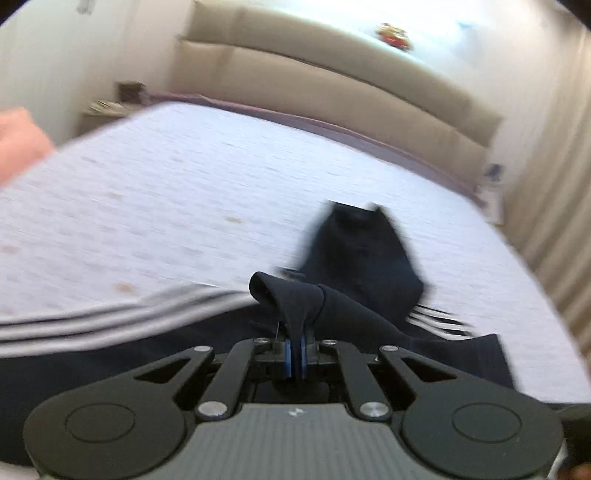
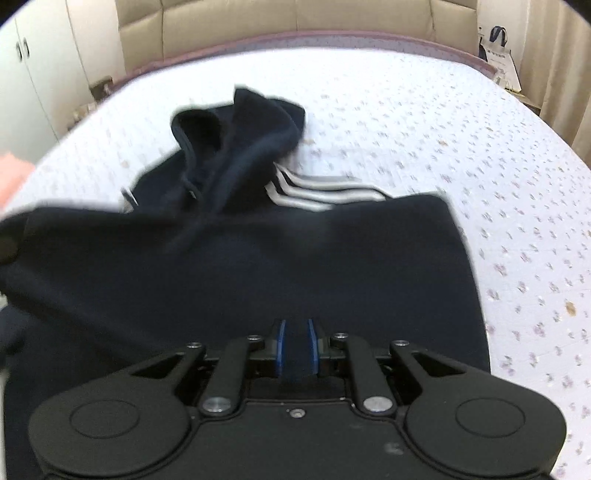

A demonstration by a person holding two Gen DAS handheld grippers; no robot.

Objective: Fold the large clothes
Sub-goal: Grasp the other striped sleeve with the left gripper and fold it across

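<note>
A dark navy hoodie (image 2: 258, 258) with white sleeve stripes (image 2: 317, 192) lies on the bed, its hood (image 2: 240, 122) bunched at the far side. In the left wrist view the hoodie (image 1: 362, 251) is blurred. My left gripper (image 1: 295, 345) is shut on a bunched fold of the navy fabric (image 1: 291, 295) and holds it up. My right gripper (image 2: 295, 332) is nearly closed on the hoodie's near edge, navy cloth between its blue pads (image 2: 280, 347).
The bed has a white sheet with small flower print (image 2: 461, 129) and a padded beige headboard (image 2: 295, 18). A pink item (image 1: 18, 136) lies at the bed's left edge. White cupboards (image 2: 33, 66) stand left; a bag (image 2: 498, 48) stands right.
</note>
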